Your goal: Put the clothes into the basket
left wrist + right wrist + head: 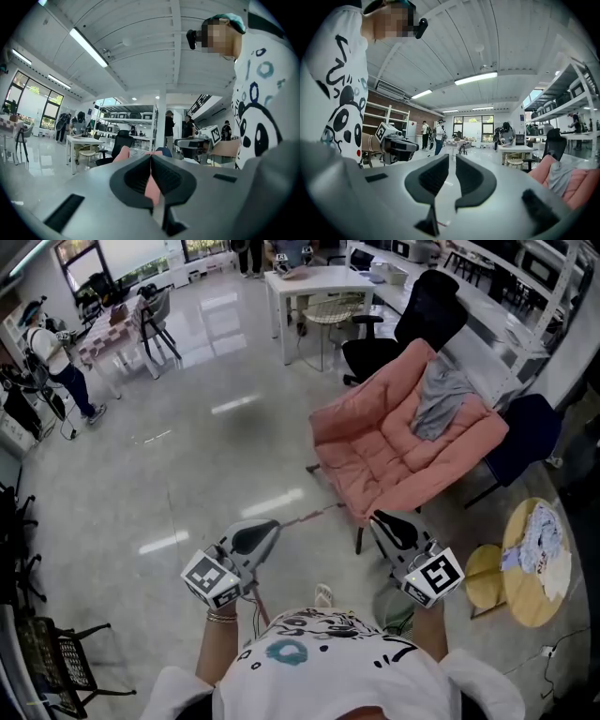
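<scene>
Left gripper (255, 538) and right gripper (394, 529) point level, their fingers closed on nothing. A grey garment (439, 395) drapes lengthwise down the back of the pink armchair (375, 451), far and right. The right gripper is nearer.

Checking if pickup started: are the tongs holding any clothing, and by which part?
Nothing held: left tongs and right tongs are shut, empty; grey garment lies on the armchair.

Room brightly and evenly lit by ceiling tube lights (88, 47) and by daylight from the windows (141, 254). Pale streaks of glare are thrown on the glossy floor (234, 405). Shadows are kept soft. Both gripper views are strongly bowed, their corners blackened.
</scene>
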`<move>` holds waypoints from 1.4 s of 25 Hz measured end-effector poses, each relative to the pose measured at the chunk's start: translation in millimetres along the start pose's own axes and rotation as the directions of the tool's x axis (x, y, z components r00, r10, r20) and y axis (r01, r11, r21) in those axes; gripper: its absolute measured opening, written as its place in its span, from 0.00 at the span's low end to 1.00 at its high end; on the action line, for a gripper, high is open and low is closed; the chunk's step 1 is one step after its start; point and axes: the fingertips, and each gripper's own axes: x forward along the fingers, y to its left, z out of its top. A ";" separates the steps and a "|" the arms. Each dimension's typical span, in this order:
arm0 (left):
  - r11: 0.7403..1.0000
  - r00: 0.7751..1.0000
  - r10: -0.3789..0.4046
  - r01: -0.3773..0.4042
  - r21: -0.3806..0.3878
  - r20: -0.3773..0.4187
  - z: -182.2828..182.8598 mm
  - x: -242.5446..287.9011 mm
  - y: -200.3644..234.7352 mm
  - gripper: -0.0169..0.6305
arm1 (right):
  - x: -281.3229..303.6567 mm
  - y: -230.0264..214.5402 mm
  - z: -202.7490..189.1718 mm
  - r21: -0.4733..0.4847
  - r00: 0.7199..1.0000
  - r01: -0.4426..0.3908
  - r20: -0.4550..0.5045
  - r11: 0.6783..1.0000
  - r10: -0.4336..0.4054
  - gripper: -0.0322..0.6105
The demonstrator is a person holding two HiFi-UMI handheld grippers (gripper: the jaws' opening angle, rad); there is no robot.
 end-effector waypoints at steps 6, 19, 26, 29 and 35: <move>1.000 1.000 0.001 -0.001 -0.009 0.000 3.3 53.3 48.5 0.05 | 19.6 -64.0 -13.4 0.034 0.999 0.037 -0.022 0.999 -0.036 0.10; 0.999 0.999 -0.026 0.026 -0.038 -0.024 -6.4 135.0 169.4 0.05 | 97.3 -171.0 -30.4 0.103 0.979 0.204 -0.035 0.974 -0.201 0.10; 0.982 0.979 -0.186 0.186 -0.009 -0.085 12.0 192.7 240.1 0.05 | 142.3 -226.2 -10.0 0.115 0.940 0.341 -0.034 0.933 -0.339 0.10; 0.970 0.967 -0.242 0.242 -0.004 -0.081 20.3 215.0 261.4 0.05 | 152.7 -243.4 -6.7 0.132 0.917 0.398 -0.027 0.908 -0.398 0.10; 0.944 0.939 -0.330 0.331 -0.009 -0.093 21.3 249.6 297.8 0.05 | 178.2 -273.7 -12.4 0.145 0.879 0.476 -0.031 0.867 -0.477 0.10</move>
